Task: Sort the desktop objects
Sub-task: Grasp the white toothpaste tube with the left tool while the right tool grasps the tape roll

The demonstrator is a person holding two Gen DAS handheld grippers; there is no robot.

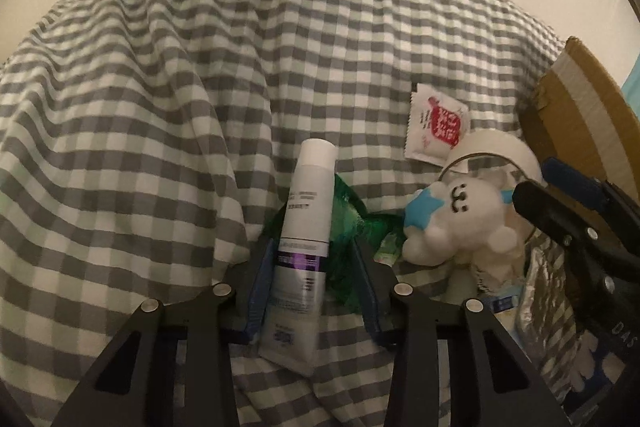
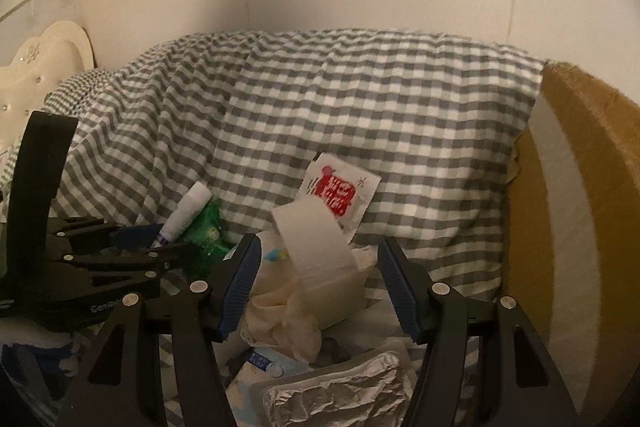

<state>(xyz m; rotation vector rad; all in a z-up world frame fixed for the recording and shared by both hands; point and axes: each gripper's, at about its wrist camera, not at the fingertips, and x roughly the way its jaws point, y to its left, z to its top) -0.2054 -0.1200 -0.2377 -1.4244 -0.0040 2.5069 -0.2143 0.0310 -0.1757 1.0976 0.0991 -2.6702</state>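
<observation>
A white and grey tube with a purple band [image 1: 304, 247] lies on the checked cloth [image 1: 160, 107] between the fingers of my left gripper [image 1: 314, 247]. The jaws stand open around it, with a gap on the right side. A green wrapper [image 1: 348, 227] lies under and beside the tube. A white plush toy with a blue star [image 1: 456, 219] sits to the right. My right gripper [image 2: 318, 255] is open over a roll of white tape [image 2: 320, 259] and crumpled tissue [image 2: 280, 311]. The tube [image 2: 188, 215] and left gripper [image 2: 132, 247] show at its left.
A white sachet with red print [image 1: 438, 125] lies behind the toy; it also shows in the right wrist view [image 2: 338, 193]. A cardboard box [image 2: 580, 207] stands at the right. A foil blister pack [image 2: 340, 395] lies near the front. A wall rises behind.
</observation>
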